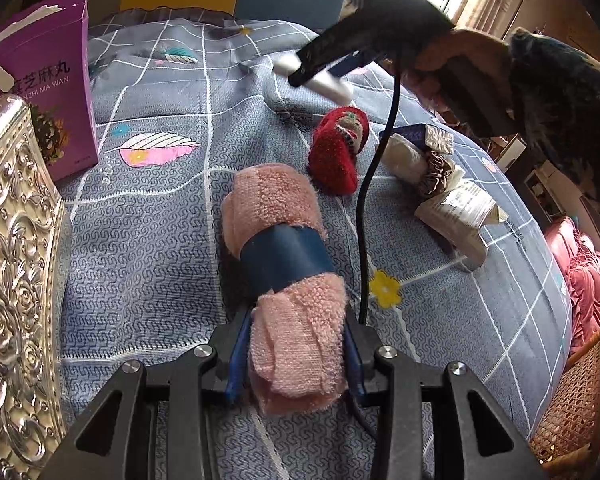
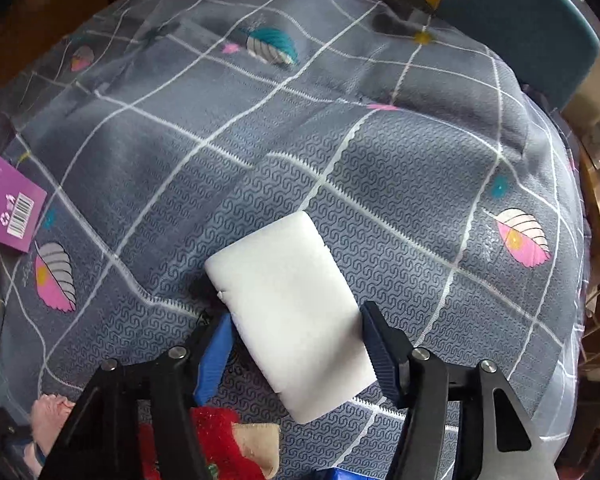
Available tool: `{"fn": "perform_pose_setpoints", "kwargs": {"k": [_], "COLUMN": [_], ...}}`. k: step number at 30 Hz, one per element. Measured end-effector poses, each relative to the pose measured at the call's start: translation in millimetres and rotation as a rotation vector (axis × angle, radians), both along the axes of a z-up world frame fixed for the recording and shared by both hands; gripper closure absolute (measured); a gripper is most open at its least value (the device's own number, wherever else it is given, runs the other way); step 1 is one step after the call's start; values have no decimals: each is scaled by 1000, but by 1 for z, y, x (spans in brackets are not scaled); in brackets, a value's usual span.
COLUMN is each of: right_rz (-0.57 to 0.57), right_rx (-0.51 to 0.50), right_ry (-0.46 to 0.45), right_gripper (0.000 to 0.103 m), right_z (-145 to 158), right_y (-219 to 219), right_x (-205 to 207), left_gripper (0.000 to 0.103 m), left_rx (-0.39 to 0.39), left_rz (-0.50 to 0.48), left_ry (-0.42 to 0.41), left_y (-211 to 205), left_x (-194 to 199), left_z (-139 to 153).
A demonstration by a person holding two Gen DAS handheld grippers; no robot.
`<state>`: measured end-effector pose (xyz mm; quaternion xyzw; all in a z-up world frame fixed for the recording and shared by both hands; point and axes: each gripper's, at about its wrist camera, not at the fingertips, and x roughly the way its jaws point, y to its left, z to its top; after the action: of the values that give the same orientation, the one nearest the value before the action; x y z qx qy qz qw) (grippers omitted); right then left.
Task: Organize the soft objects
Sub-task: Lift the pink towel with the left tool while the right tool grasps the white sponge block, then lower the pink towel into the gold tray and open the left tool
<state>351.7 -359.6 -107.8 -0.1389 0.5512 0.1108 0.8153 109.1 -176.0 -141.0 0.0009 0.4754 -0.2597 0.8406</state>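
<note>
Currently left tool (image 1: pixel 296 356) clamps pink towel roll (image 1: pixel 284 256), long axis pointing away; right tool (image 2: pixel 296 344) straddles white foam block (image 2: pixel 288 304), pads apart.

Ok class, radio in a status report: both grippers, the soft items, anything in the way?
Left gripper shut on pink towel roll. Right gripper straddling white sponge, grip unclear. Cable hangs beside the roll.

Pink rolled towel (image 1: pixel 288 276) between left tongs (image 1: pixel 296 356)
</note>
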Motion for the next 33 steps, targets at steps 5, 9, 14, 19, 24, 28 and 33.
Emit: {"fn": "perform_pose_setpoints", "kwargs": {"k": [5, 9, 14, 19, 24, 28, 33], "right_rz": [-156, -303, -432, -490, -487, -414, -343], "right_rx": [75, 178, 264, 281, 301, 261, 207], "right_ry": [-166, -129, -104, -63, 4, -11, 19], "right_gripper": [40, 37, 37, 38, 39, 39, 39], "right_z": [62, 85, 71, 40, 6, -5, -16], "right_y": [-15, -26, -40, -35, -9, 19, 35], "right_x": [-24, -70, -168, -247, -270, -265, -264], "left_gripper": [64, 65, 71, 71, 71, 71, 71], "left_rx": [26, 56, 68, 37, 12, 10, 76], "left_rz": [2, 11, 43, 65, 67, 119, 280], "left_ry": [-13, 4, 44, 13, -45, -91, -176], "left_y": [-9, -15, -18, -24, -37, -22, 53], "left_x": [0, 3, 16, 30, 66, 116, 173], "left_z": [-1, 0, 10, 49, 108, 155, 200]}}
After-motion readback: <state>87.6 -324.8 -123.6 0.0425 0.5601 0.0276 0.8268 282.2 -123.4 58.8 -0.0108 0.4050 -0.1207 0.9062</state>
